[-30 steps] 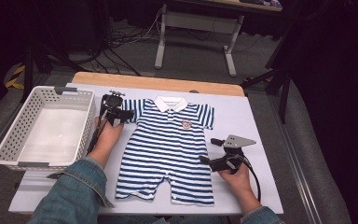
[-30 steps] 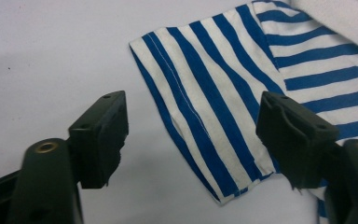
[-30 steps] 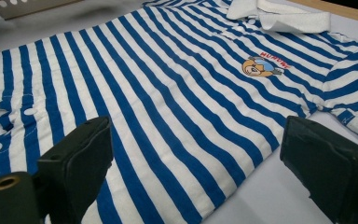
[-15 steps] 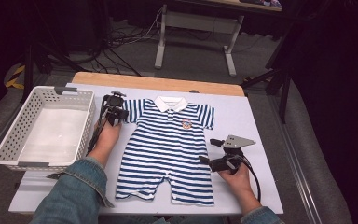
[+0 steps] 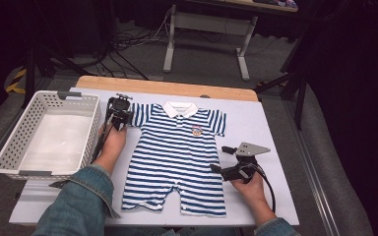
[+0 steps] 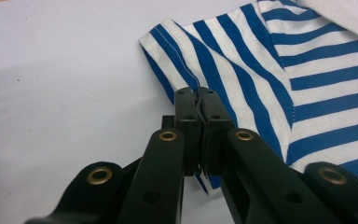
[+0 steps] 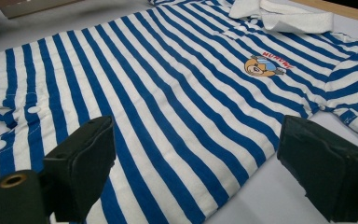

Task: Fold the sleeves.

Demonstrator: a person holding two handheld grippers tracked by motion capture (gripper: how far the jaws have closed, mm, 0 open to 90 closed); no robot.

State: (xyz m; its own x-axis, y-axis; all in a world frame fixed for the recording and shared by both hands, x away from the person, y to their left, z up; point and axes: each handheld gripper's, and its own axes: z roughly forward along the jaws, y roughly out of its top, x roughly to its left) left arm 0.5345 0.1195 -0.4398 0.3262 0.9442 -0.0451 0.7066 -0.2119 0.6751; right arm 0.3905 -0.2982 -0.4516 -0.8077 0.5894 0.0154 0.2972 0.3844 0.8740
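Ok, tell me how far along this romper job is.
Early. Done: the striped romper lies spread flat on the table. In hand: the left gripper has just closed its jaws on the hem of a sleeve; the right gripper stands open at the romper's side, gripping nothing. Left: probably folding it; the white basket holds nothing.

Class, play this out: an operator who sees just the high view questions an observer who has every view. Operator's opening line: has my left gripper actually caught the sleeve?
Observer: Yes. The left gripper has its jaws shut on the sleeve edge.
Operator: And my right gripper?
Observer: The right gripper is open, jaws straddling the romper side hem.
Operator: Which way does the chest badge face it?
Observer: The badge reads upside down from there.
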